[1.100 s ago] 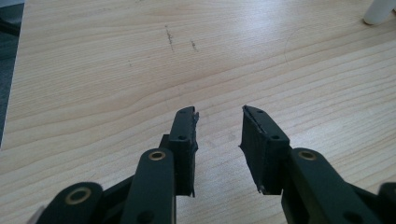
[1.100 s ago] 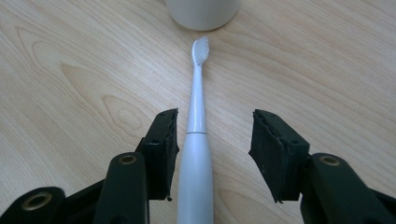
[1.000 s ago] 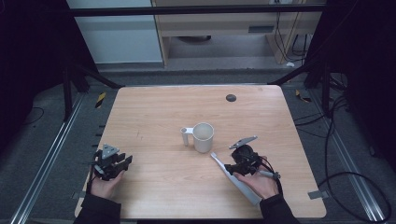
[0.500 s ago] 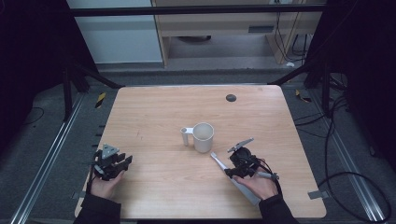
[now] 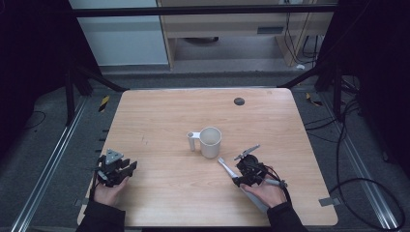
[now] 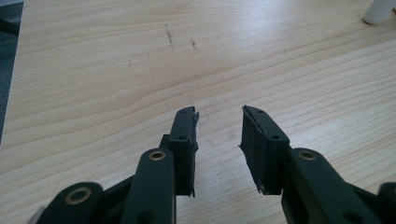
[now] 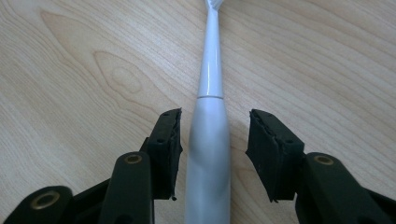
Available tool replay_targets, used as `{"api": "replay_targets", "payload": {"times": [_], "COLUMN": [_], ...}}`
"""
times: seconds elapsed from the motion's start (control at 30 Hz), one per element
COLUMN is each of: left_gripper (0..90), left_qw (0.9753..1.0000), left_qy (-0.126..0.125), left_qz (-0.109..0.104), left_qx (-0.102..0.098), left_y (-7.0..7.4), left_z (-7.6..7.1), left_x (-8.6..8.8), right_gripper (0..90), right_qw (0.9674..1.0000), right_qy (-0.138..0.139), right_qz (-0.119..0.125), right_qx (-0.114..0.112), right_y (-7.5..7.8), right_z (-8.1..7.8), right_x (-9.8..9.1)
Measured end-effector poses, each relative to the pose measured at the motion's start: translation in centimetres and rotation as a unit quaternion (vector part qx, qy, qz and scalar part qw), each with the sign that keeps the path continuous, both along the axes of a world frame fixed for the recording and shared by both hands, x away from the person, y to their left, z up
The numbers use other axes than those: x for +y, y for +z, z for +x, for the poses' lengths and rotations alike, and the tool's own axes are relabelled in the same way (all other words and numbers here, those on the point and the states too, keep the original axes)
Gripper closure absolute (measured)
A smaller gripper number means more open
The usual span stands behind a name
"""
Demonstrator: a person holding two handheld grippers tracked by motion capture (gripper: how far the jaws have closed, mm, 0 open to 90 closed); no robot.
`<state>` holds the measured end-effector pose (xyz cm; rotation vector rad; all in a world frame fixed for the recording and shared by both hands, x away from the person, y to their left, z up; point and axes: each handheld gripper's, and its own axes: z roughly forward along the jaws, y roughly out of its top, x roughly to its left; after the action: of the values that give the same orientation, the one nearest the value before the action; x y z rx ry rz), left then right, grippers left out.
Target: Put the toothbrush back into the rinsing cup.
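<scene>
Right gripper: since the earlier high view my right gripper (image 5: 247, 170) has crept a little along the toothbrush (image 7: 208, 140) toward its head, and its jaws have just been closing; they stand apart on either side of the white handle, with a gap showing at each pad.
Toothbrush: it lies flat on the table (image 5: 164, 121), near the front right, head pointing toward the mug (image 5: 210, 141) and stopping just short of it; in the right gripper view the handle runs straight up between the 2 jaws to the narrow neck.
Left gripper: my left gripper (image 5: 115, 166) rests near the front left edge, in the same spot as before, jaws apart with only bare wood between them (image 6: 218, 135).
Mug: a white mug stands upright near the table's middle, handle turned left.
Surface: pale wood-grain top, a few dark scuffs in the left gripper view, 1 small dark round disc (image 5: 239, 101) near the far edge.
Room: dim; grey floor around the table, metal rails (image 5: 46, 169) along both sides, black cables (image 5: 358, 188) trailing on the right, a light cabinet (image 5: 116, 34) and a shelf unit behind.
</scene>
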<state>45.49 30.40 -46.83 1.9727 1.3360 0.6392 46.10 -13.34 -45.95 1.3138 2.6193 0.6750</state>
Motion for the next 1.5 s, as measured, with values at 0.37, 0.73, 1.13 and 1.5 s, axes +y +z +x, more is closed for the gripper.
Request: {"api": "replay_targets", "payload": {"times": [0.37,0.73,1.13,1.5], "left_gripper": [65.1,65.2,65.3,65.4], "left_qw": [1.0000,1.0000,1.0000,1.0000], "left_qy": [0.000,0.000,0.000,0.000], "left_qz": [0.000,0.000,0.000,0.000], "left_qx": [0.000,0.001,0.001,0.001], "left_y": [0.0,0.0,0.0,0.0], "left_z": [0.0,0.0,0.0,0.0], "left_x": [0.0,0.0,0.0,0.0], "right_gripper": [56.1,59.3,65.4,67.3], "right_qw": [0.9999,0.9997,0.9996,0.9993], "right_qy": [0.002,-0.001,-0.004,-0.012], "right_qz": [-0.010,-0.014,-0.022,-0.023], "right_qx": [0.012,0.018,0.019,0.025], "right_y": [-0.9,-1.2,-1.3,-1.2], "right_z": [0.2,0.3,0.3,0.3], "right_x": [0.2,0.2,0.5,0.6]}}
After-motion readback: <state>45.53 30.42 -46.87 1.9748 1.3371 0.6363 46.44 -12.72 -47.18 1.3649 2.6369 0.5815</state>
